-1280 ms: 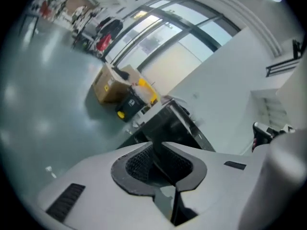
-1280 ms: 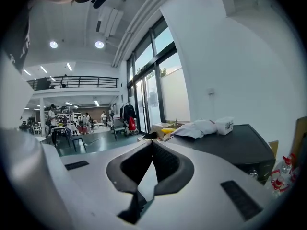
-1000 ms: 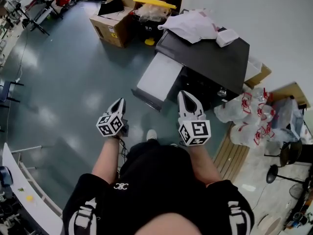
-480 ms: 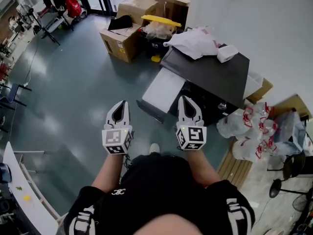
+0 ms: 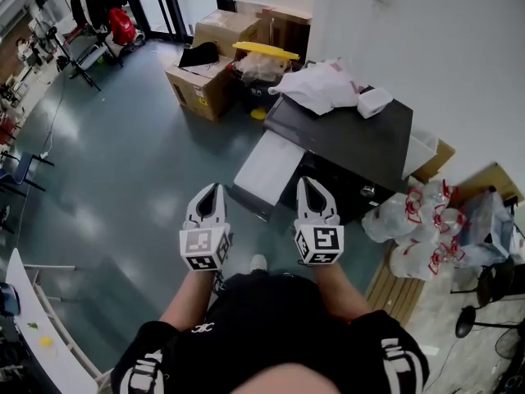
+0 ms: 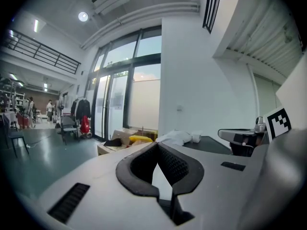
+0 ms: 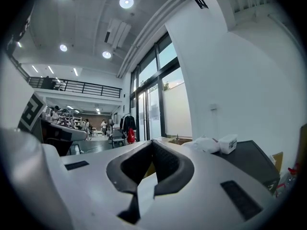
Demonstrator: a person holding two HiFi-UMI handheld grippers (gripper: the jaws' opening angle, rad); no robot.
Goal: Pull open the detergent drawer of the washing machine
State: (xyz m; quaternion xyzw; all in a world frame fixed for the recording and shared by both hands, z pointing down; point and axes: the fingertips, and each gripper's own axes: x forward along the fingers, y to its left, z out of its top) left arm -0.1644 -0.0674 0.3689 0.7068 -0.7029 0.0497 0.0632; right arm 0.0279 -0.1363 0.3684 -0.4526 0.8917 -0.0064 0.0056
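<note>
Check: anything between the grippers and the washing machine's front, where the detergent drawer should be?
One thing: a pale flat panel juts out from the washing machine front. In the head view it lies just ahead of and between the left gripper and right gripper. Nothing else visible intervenes. The drawer itself can't be made out.

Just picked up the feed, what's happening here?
A person stands facing the dark-topped washing machine, a gripper in each hand. The left gripper and right gripper are both shut and empty, held side by side in the air short of the machine, touching nothing. A white panel juts out from the machine's front toward the person; whether it is the detergent drawer is unclear. A white cloth and a small white box lie on top.
</note>
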